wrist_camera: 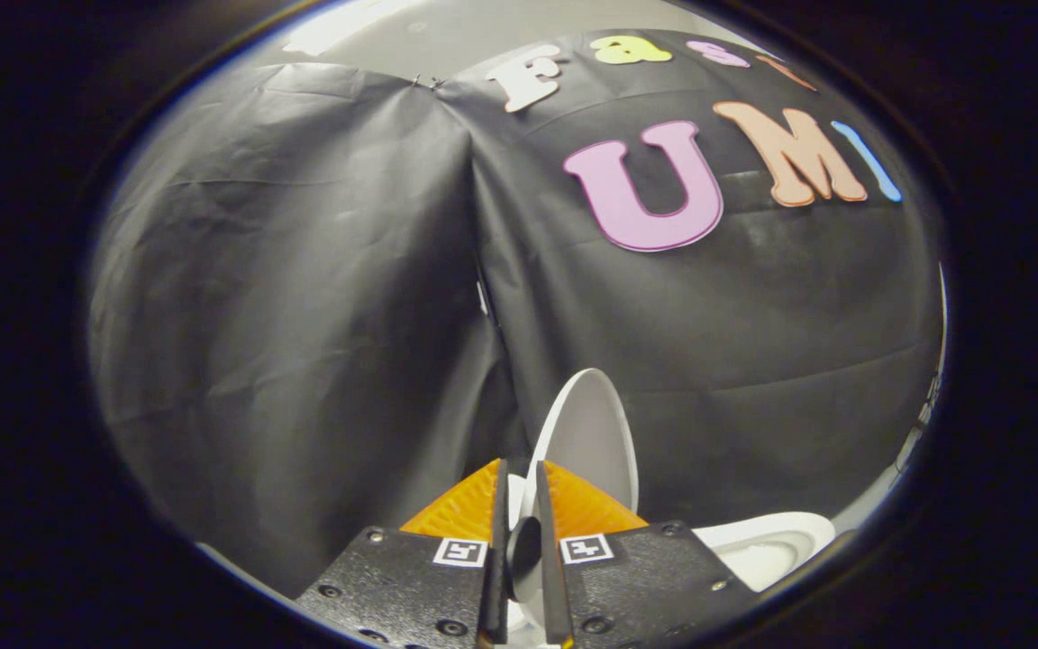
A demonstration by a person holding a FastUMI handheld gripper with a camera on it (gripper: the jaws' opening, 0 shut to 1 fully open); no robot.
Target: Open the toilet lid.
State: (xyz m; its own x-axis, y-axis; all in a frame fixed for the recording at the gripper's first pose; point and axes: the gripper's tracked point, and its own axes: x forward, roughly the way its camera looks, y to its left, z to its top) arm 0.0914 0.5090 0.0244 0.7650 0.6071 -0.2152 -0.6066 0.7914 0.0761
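The white toilet lid (pixel 593 433) stands raised, nearly upright, its edge running down between my two fingers. My gripper (pixel 519 487) is shut on the lid's rim, one finger on each face. To the right of the fingers, low down, the white toilet seat and bowl (pixel 767 541) lie uncovered. The lid's hinge end is hidden behind my fingers.
Black cloth (pixel 303 297) hangs all around as the booth's wall, close behind the raised lid. A seam between two cloth panels (pixel 483 270) runs down just left of the lid.
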